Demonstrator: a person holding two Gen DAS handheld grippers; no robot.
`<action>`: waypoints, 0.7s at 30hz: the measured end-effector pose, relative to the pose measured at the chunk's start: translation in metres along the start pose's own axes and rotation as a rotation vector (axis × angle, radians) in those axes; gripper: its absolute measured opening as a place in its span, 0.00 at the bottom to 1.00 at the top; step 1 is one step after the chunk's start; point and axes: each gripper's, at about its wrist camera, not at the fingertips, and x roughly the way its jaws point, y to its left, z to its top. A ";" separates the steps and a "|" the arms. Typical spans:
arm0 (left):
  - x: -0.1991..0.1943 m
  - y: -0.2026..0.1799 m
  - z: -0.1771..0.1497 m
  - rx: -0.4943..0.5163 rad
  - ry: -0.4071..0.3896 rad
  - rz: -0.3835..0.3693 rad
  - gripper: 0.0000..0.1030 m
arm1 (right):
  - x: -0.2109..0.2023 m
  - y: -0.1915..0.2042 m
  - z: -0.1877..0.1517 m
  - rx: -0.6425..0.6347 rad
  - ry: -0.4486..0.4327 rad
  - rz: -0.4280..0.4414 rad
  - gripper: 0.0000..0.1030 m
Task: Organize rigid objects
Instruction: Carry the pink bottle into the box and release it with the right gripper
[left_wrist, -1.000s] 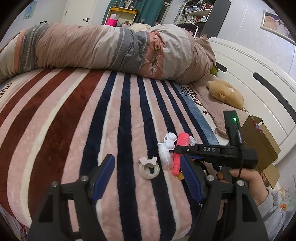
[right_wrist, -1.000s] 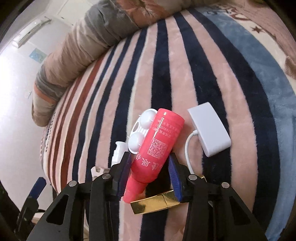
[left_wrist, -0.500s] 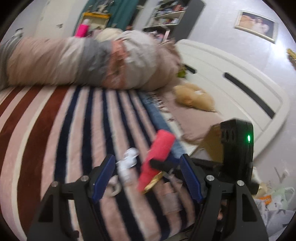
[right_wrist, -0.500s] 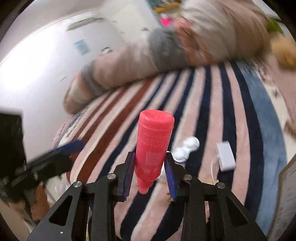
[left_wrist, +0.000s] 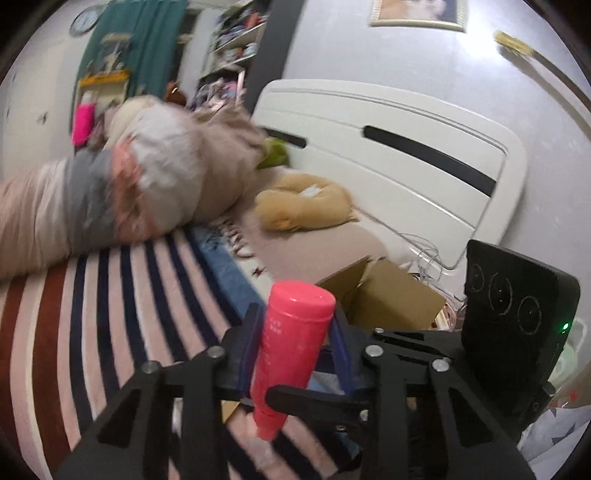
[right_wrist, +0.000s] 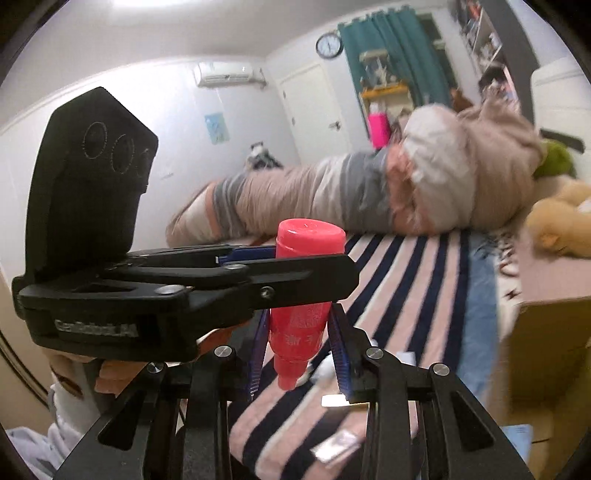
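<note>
A pink bottle (left_wrist: 291, 347) stands upright in the air above the striped bed, its cap end down. Both grippers hold it. My left gripper (left_wrist: 293, 343) is shut on its upper body; in the right wrist view it crosses in front as a black bar (right_wrist: 221, 284). My right gripper (right_wrist: 297, 354) is shut on the bottle (right_wrist: 303, 332) lower down, near the neck. In the left wrist view the right gripper's fingers (left_wrist: 317, 398) cross the bottle's lower part. A gold item (right_wrist: 343, 402) and small white things (right_wrist: 325, 365) lie on the blanket below, blurred.
An open cardboard box (left_wrist: 384, 291) stands beside the bed at the right, also in the right wrist view (right_wrist: 546, 339). A rolled duvet (left_wrist: 110, 199) and a yellow plush toy (left_wrist: 303, 203) lie at the bed's head by the white headboard (left_wrist: 406, 155).
The right gripper lifted the pink bottle off the blanket and stood it upright. The left gripper swung over to it and closed on its upper part.
</note>
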 end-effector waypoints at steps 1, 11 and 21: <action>0.004 -0.009 0.005 0.021 -0.004 -0.002 0.30 | -0.012 -0.005 0.002 0.004 -0.019 -0.013 0.27; 0.071 -0.107 0.050 0.166 0.019 -0.120 0.30 | -0.102 -0.074 -0.001 0.090 -0.130 -0.169 0.27; 0.159 -0.138 0.035 0.144 0.170 -0.210 0.29 | -0.120 -0.137 -0.036 0.156 0.021 -0.304 0.27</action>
